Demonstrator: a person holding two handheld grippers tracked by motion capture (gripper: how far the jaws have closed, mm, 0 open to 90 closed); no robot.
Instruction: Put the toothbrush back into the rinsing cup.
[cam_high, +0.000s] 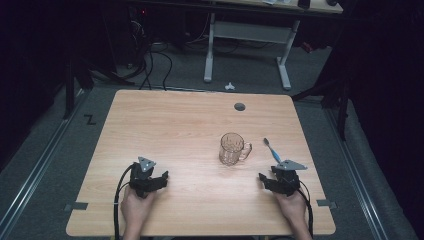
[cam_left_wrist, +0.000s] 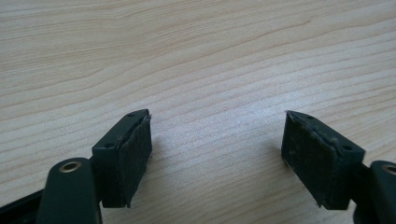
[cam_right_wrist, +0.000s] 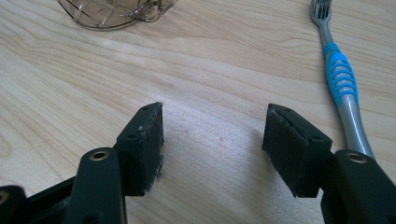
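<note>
Wooden desk (cam_high: 165, 125) carries a glass mug (cam_high: 233, 149) and a toothbrush (cam_high: 272, 150) just ahead of the right tongs (cam_high: 265, 179). Both the right and left tongs (cam_high: 161, 180) rest spread and empty, so nothing appears started yet; picking up the toothbrush likely remains.

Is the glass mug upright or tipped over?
Upright: the mug stands on the table with its round mouth facing up, handle to the side.

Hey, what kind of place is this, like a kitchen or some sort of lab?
Probably a lab or workshop, not a kitchen: a bare wooden table on grey floor, cables trailing by a second desk's white legs, dark surroundings. A glass mug and toothbrush look like props.
</note>
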